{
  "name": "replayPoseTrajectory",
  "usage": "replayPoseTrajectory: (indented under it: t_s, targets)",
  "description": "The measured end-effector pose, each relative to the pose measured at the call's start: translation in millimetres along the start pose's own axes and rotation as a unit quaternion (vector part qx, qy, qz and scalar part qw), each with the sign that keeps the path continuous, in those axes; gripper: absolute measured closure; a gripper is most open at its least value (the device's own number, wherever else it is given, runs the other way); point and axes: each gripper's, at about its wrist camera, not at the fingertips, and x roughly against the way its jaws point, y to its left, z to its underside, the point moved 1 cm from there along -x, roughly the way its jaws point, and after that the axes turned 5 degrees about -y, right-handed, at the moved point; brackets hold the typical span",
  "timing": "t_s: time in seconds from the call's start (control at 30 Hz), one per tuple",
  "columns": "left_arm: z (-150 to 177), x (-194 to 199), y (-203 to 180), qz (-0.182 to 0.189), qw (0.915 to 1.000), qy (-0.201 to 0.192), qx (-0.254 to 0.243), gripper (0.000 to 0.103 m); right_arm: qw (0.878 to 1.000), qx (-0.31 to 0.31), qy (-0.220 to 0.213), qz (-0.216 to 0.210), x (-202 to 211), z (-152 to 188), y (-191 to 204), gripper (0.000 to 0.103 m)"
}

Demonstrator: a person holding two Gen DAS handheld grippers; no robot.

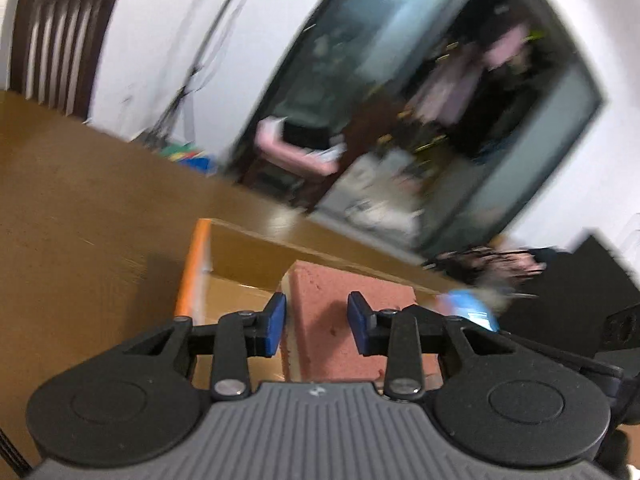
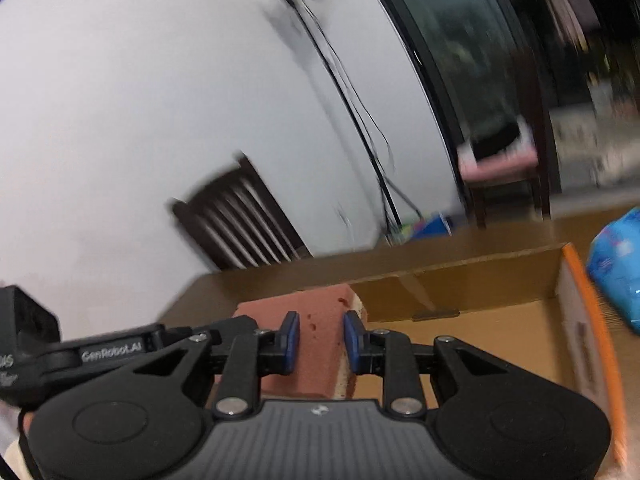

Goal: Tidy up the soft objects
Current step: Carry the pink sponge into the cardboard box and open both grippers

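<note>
A reddish-pink sponge block (image 1: 344, 316) with a pale edge is held between both grippers over an open cardboard box (image 1: 240, 256) with an orange rim. My left gripper (image 1: 316, 326) is shut on one end of the sponge. My right gripper (image 2: 318, 342) is shut on the other end of the same sponge (image 2: 316, 312), above the box (image 2: 500, 280). The left gripper's body (image 2: 80, 354) shows at the left of the right wrist view. A blue soft packet (image 2: 618, 268) lies beside the box, also seen in the left wrist view (image 1: 470, 308).
The box stands on a brown wooden table (image 1: 80, 200). A dark wooden chair (image 1: 60, 40) stands at the table's far side by a white wall. A dark glass door (image 1: 420, 100) is behind. Dark objects (image 1: 560, 292) lie at the right.
</note>
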Motion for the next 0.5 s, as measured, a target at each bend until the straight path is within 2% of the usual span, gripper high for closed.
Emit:
replayPoseTrajectory:
  t_s: [0.13,0.2,0.23,0.27,0.37,0.47,0.5]
  targets:
    - [-4.2,-58.6,15.0,-0.064,0.9970,0.024,-0.037,0.066,0.998,-0.032,0.044,0.026,-80.2,-3.7,-28.4,0.079]
    - [-12.3,-61.5,9.9,-0.064,0.9956,0.014,-0.067,0.039,0.998,-0.031,0.052,0.031,-102.5,-2.7,-34.5,0.079]
    - [-13.5,-60.7,6.6,-0.059,0.9948,-0.001,-0.083,0.033,0.997,-0.036,0.059,0.023,-108.2,0.1,-35.2,0.079]
    - [-12.1,-59.6,4.6,-0.073,0.9925,-0.013,-0.097,0.028,0.996,-0.054,0.073,0.014,-113.4,1.6,-38.9,0.079]
    - [-8.9,-61.3,0.8,-0.077,0.9922,0.000,-0.097,0.026,0.993,-0.082,0.079,0.007,-115.4,7.2,-48.6,0.077]
    - [-4.2,-60.7,-7.8,-0.086,0.9896,0.005,-0.115,0.026,0.993,-0.102,0.066,0.003,-107.3,8.9,-58.3,0.066]
    - [-1.6,-60.5,-10.7,-0.087,0.9889,0.010,-0.120,0.024,0.993,-0.101,0.060,0.005,-102.3,10.0,-59.0,0.066]
